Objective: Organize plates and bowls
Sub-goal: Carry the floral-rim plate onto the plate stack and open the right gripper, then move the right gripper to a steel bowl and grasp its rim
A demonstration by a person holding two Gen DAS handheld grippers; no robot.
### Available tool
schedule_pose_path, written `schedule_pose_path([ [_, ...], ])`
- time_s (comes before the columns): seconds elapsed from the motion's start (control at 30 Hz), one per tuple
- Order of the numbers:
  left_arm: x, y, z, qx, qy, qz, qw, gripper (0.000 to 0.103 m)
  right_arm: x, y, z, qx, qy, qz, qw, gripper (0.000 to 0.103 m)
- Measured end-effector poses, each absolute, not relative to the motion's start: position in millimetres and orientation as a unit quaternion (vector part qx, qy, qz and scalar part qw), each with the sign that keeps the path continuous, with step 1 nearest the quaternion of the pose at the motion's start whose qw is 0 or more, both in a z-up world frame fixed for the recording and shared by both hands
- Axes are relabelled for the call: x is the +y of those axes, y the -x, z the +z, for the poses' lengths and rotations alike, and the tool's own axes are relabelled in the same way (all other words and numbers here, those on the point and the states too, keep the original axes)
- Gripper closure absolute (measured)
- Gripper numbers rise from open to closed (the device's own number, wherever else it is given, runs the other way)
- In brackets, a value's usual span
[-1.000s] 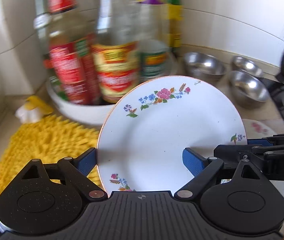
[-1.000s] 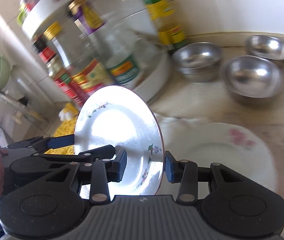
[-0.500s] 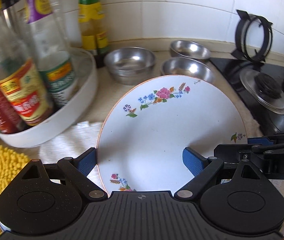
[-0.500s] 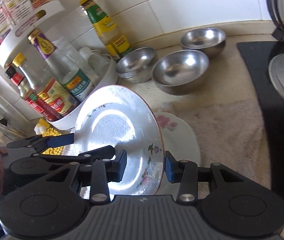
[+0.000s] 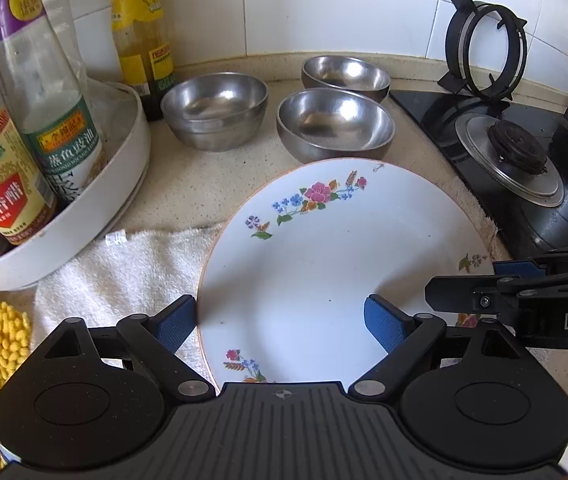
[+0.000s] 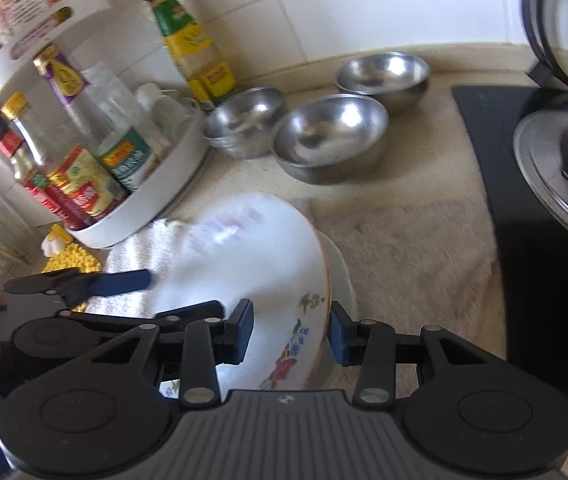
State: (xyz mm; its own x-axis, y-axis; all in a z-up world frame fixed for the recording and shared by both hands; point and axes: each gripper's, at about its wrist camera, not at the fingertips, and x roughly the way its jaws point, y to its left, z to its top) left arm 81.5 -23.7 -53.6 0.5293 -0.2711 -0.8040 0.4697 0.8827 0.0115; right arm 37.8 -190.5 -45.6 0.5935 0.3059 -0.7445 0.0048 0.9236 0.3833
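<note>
Both-handed, floral plate (image 5: 324, 264) is clamped by left gripper (image 5: 280, 320) jaws, just narrowed, and right gripper (image 6: 290, 332); steel bowls (image 5: 334, 128) behind

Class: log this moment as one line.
floral plate | left gripper: gripping, jaws just closing | right gripper: pinching rim | second plate underneath

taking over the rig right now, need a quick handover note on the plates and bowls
Right gripper: shut on the rim of the floral plate.
Left gripper: fingers straddle the same plate's other side; firm grip unclear.
Floral plate: tilted above a second plate that lies on the white towel; apparently not set down yet.
Left bowl, front bowl and back bowl sit unstacked near the wall.
Left to do: probably lower the plate onto the second, release, then gather the bowls.
</note>
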Motion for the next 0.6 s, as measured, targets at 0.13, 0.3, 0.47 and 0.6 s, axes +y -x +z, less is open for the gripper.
schedule_pose_path([
  [0.13,-28.5,-81.8,-55.7,0.434,-0.117,-0.218,0.866,0.02,-191.4,-41.5,-44.6,0.438,-0.159,0.075,0.882,0.058],
  [0.3,-25.1,-83.7,-49.5,0.422,-0.111,-0.199,0.877,0.017,-212.7,-46.8,-33.5,0.411,-0.153,0.058,0.897,0.057],
  [0.47,-23.3,-91.9,-42.4,0.415,-0.105,-0.184,0.885,0.016,-234.3,-61.7,-27.3,0.406,-0.153,0.057,0.899,0.057],
  [0.6,-30.9,-101.9,-36.5,0.407,-0.11,-0.179,0.889,0.014,-248.6,-82.5,-19.6,0.402,-0.145,0.067,0.901,0.057],
])
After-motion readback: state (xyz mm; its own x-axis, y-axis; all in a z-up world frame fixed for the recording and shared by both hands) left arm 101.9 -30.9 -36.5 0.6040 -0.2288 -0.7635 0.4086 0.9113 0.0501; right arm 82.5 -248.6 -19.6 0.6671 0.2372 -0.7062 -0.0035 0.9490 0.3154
